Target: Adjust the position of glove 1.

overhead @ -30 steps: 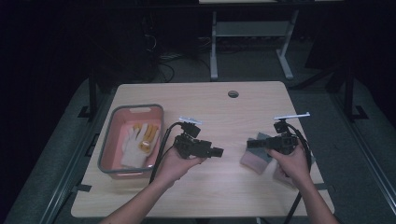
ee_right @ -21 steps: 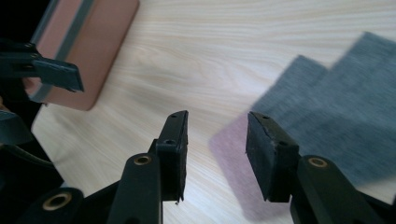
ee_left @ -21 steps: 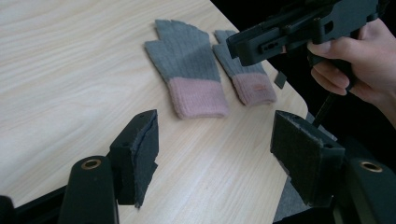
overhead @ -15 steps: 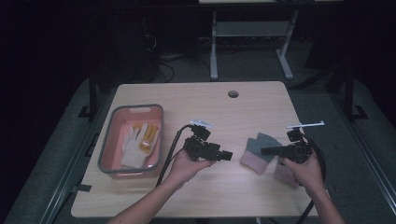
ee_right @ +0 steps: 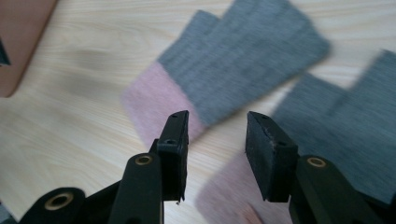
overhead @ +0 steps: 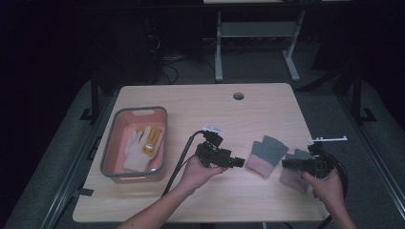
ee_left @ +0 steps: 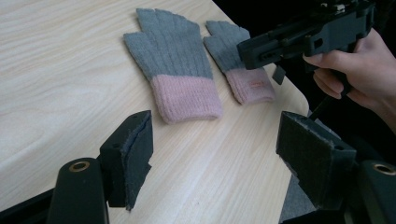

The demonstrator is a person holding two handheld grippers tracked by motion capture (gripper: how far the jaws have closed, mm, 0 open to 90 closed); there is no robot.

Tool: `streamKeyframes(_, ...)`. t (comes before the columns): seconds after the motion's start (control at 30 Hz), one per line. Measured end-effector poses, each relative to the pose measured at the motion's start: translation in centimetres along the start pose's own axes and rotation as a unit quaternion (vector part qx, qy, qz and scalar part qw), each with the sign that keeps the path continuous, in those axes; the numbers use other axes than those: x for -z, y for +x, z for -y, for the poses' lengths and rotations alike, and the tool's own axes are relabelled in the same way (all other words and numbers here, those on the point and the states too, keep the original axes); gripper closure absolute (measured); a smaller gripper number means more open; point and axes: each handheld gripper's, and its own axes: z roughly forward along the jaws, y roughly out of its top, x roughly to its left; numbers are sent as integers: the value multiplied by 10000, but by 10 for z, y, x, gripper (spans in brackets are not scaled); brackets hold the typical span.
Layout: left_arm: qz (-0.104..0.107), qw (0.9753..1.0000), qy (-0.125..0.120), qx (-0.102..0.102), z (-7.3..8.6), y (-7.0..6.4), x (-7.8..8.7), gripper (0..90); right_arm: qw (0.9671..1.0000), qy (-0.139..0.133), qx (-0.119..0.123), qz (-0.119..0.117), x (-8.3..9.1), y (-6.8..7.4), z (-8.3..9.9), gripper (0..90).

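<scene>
Two fingerless gloves, grey with pink cuffs, lie side by side on the wooden table. The nearer-centre glove (overhead: 265, 153) (ee_left: 175, 70) (ee_right: 243, 60) lies flat and uncovered. The second glove (overhead: 292, 171) (ee_left: 236, 63) (ee_right: 345, 121) sits by the right edge, partly under my right gripper. My left gripper (overhead: 239, 163) (ee_left: 219, 140) points right at the first glove's cuff, jaws wide open and empty. My right gripper (overhead: 285, 164) (ee_right: 217, 123) points left, hovering over the second glove's cuff, open with nothing between the jaws. It also appears in the left gripper view as the right gripper (ee_left: 303, 35), held by a hand.
A pink tray with a grey rim (overhead: 111, 143) (ee_right: 18, 37) stands at the table's left and holds a white and yellow pair of gloves (overhead: 141, 148). A round cable hole (overhead: 238, 96) sits near the far edge. The right table edge is close to the second glove.
My right gripper has drawn back to the right, off the gloves, toward the table's edge. My left gripper has shifted right, closer to the first glove's cuff.
</scene>
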Motion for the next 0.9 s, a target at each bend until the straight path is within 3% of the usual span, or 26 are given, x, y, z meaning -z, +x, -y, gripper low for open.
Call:
streamKeyframes(0.33,53,10000,63,20,2,-3,-11,268,9977,39,38,675,7,-15,15,580)
streamKeyframes(0.5,82,9999,121,3,4,-2,-15,267,9941,138,197,1059,5,-16,17,571)
streamKeyframes(0.63,82,9999,134,23,6,0,-17,267,9916,201,340,1233,-1,-14,19,571)
streamKeyframes(0.9,87,9998,144,70,9,1,-19,265,9893,261,377,1385,-5,-10,19,730)
